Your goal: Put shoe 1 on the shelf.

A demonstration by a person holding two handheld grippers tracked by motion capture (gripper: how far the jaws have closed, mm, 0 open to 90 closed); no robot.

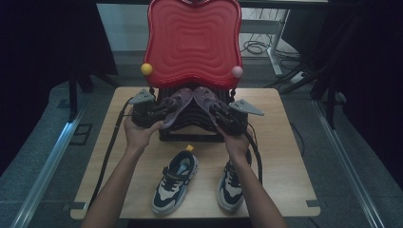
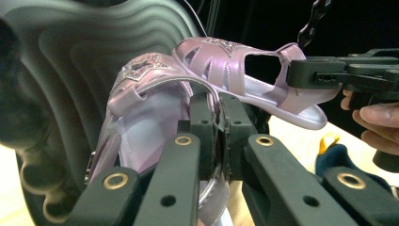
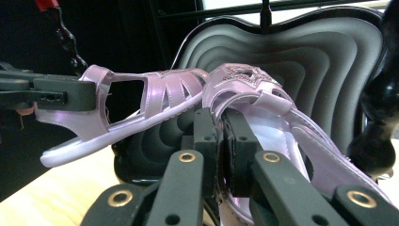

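Above the table's far edge, the left gripper [image 1: 159, 113] and right gripper [image 1: 215, 110] are each pinching a pink sandal [image 1: 177, 100] [image 1: 205, 97] by its strap, toes meeting over a black tray (placement pending); two sneakers [image 1: 175, 181] are waiting nearer.

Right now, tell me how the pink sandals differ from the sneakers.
The pink sandals are held up, one in the left tool and one in the right tool; the sneakers lie flat on the table. The sandals are open and strappy with glittery stars; the sneakers are closed, dark and white. Both are pairs.
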